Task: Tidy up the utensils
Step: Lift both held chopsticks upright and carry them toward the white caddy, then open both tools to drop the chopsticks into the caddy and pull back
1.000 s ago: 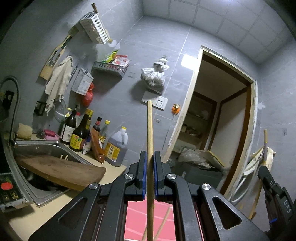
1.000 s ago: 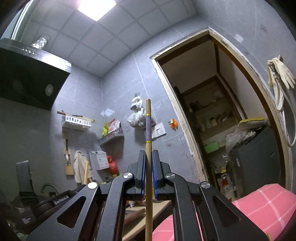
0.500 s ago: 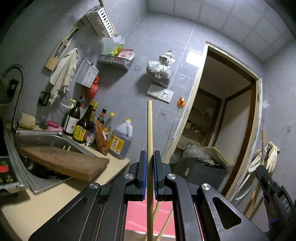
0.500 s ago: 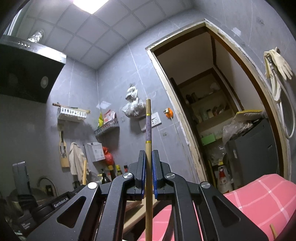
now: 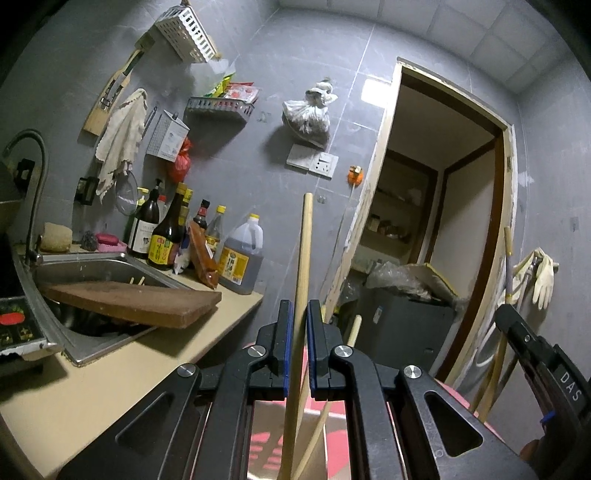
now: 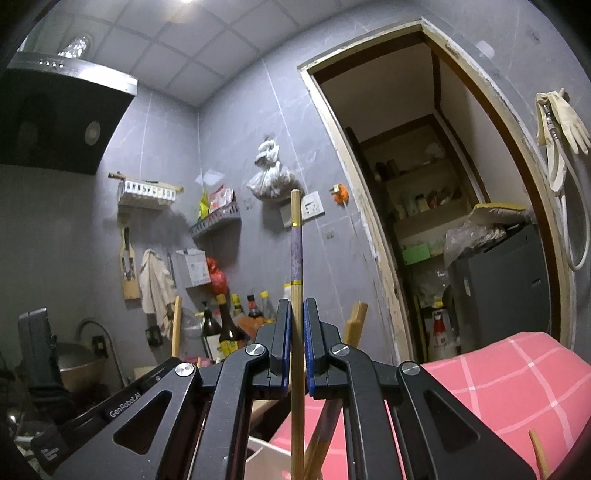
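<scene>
Kitchen counter [image 5: 110, 373], two upright clamped chopsticks [image 5: 301, 277].

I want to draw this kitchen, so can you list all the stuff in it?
plain chopstick: one, pale wood, upright in the left claw
banded chopstick: one, wood with a purple band, upright in the right claw
cutting board: one, brown, lying across the sink
sink: one, steel, left on the counter
sauce bottles: several, dark, by the wall behind the sink
oil jug: one, dark with a yellow cap, end of the bottle row
wall basket: one, white, high up
bag: one, clear plastic, hanging by the doorway
rubber gloves: pale, hanging right of the doorway
pink checked cloth: one, lower right
left claw: one, black, shut on the plain chopstick
right claw: one, black, shut on the banded chopstick
</scene>
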`<action>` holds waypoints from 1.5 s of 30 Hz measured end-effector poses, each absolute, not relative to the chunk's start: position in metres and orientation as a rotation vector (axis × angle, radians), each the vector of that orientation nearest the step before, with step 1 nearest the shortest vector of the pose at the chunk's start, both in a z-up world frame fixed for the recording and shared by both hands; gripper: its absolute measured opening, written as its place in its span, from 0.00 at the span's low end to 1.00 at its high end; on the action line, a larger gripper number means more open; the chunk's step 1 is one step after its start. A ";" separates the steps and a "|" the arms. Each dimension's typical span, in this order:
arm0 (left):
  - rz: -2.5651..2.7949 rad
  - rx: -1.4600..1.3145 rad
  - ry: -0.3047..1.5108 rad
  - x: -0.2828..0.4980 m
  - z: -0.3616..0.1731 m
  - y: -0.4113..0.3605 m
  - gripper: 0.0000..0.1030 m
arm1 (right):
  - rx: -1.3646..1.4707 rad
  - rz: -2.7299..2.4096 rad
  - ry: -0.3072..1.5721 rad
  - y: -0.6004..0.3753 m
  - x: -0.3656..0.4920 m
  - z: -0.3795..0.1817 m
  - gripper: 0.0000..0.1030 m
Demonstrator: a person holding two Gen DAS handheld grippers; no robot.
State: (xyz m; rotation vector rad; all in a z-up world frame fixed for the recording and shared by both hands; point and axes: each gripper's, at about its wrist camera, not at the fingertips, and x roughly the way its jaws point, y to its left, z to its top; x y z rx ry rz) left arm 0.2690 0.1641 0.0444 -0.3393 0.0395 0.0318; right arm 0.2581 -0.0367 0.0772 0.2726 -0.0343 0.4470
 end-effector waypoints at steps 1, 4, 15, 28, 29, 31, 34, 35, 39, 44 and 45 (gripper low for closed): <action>0.032 -0.334 0.043 0.268 0.043 0.163 0.05 | 0.269 0.448 -0.028 -0.037 0.257 0.077 0.05; 0.027 -0.313 0.059 0.265 0.040 0.156 0.05 | 0.258 0.456 0.005 -0.036 0.254 0.074 0.05; -0.030 -0.270 0.138 0.260 0.032 0.142 0.05 | 0.231 0.463 0.112 -0.036 0.247 0.064 0.05; -0.064 -0.301 0.158 0.248 0.039 0.143 0.10 | 0.188 0.456 0.125 -0.037 0.236 0.066 0.19; -0.066 -0.302 0.155 0.246 0.041 0.143 0.11 | 0.184 0.457 0.118 -0.037 0.235 0.068 0.23; -0.070 -0.302 0.148 0.244 0.044 0.143 0.16 | 0.175 0.455 0.095 -0.038 0.231 0.073 0.23; -0.076 -0.305 0.138 0.240 0.051 0.143 0.22 | 0.164 0.447 0.057 -0.041 0.225 0.083 0.25; -0.078 -0.307 0.135 0.239 0.053 0.142 0.23 | 0.166 0.443 0.045 -0.044 0.223 0.085 0.30; -0.087 -0.306 0.124 0.233 0.063 0.140 0.30 | 0.174 0.422 0.005 -0.059 0.215 0.096 0.44; -0.109 -0.303 0.122 0.225 0.073 0.130 0.52 | 0.172 0.385 -0.017 -0.084 0.203 0.108 0.59; -0.116 -0.303 0.122 0.223 0.075 0.127 0.56 | 0.168 0.374 -0.023 -0.090 0.199 0.110 0.61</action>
